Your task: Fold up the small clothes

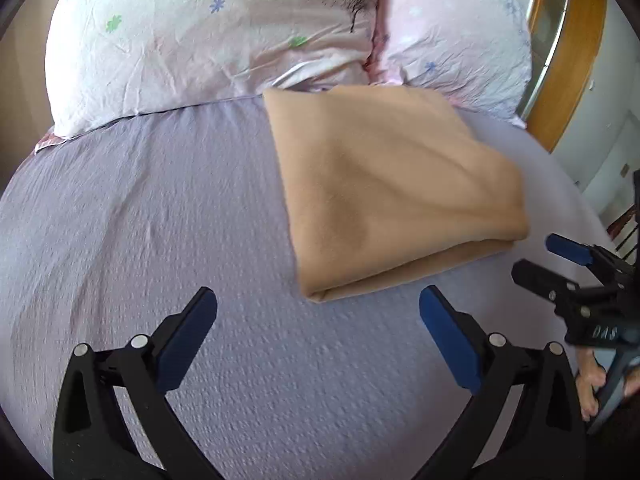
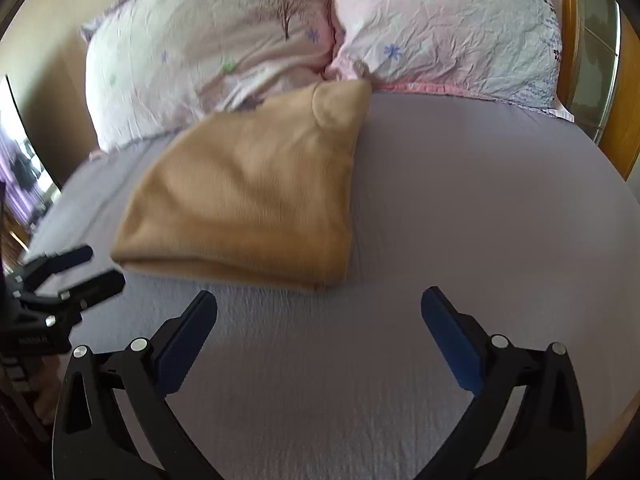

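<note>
Nearest you, your left gripper (image 1: 318, 300) hangs over the lavender bedsheet (image 1: 140, 220) with its two blue-padded fingers (image 1: 188, 340) spread wide apart and nothing between them. Your right gripper (image 2: 319, 300) hangs the same way over the sheet (image 2: 480, 220), fingers (image 2: 452, 340) wide apart and empty. Each one shows at the edge of the other's view: the right gripper (image 1: 548, 258) sits at the right margin of the left wrist view, fingers parted, with your hand (image 1: 596, 392) on its handle below; the left gripper (image 2: 98, 266) sits at the left margin of the right wrist view, fingers also parted.

Just beyond both sets of fingertips lies the folded tan garment (image 1: 396, 188), flat on the sheet, neither gripper touching it. In the left wrist view it lies ahead and to the right; in the right wrist view the garment (image 2: 248, 196) lies ahead and to the left, so it rests between your two grippers and a little farther off. Its near edge shows stacked layers of cloth.

Its far end reaches the two pillows: a pale floral pillow (image 1: 208, 36) on the left and a pink pillow (image 1: 452, 32) on the right, side by side and touching. Behind them, far right, runs a wooden headboard (image 1: 576, 64).
</note>
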